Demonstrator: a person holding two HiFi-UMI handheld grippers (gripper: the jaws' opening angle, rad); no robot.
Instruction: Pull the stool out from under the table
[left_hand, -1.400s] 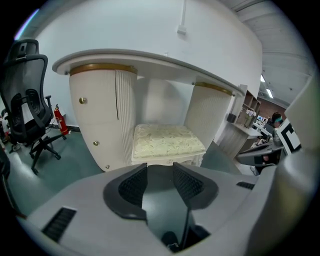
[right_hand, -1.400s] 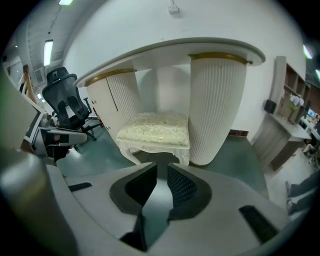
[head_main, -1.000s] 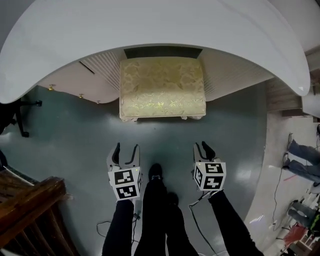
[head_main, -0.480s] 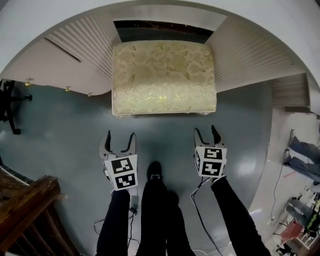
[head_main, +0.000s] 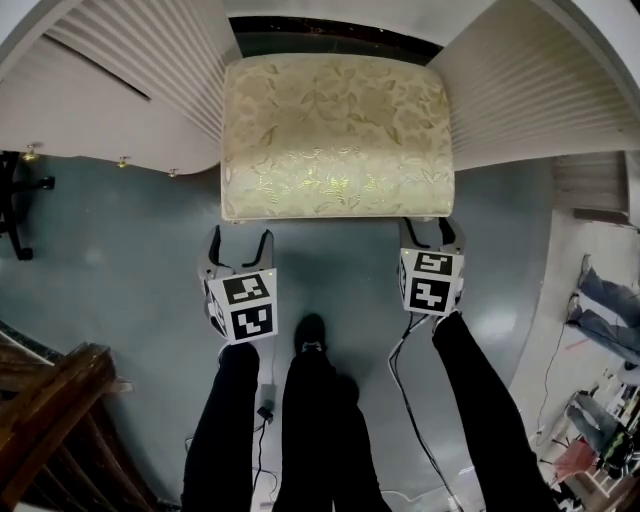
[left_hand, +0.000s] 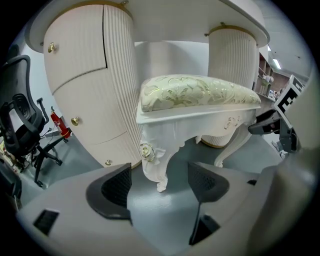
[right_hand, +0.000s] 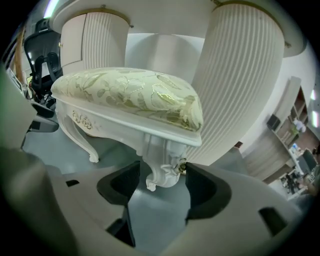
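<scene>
— Status, left side?
— Left gripper sits at the stool's front left corner, jaws apart, carved leg framed between them, untouched.
— And the stool?
— Upper centre, tucked between the table's ribbed pedestals. Right gripper at its front right corner — jaws spread either side of the right leg.

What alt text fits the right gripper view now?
The right hand-held gripper has its jaws open on either side of the stool's carved white front leg, not yet closed on it. The gold-patterned cushion sits above, with a ribbed table pedestal behind.
</scene>
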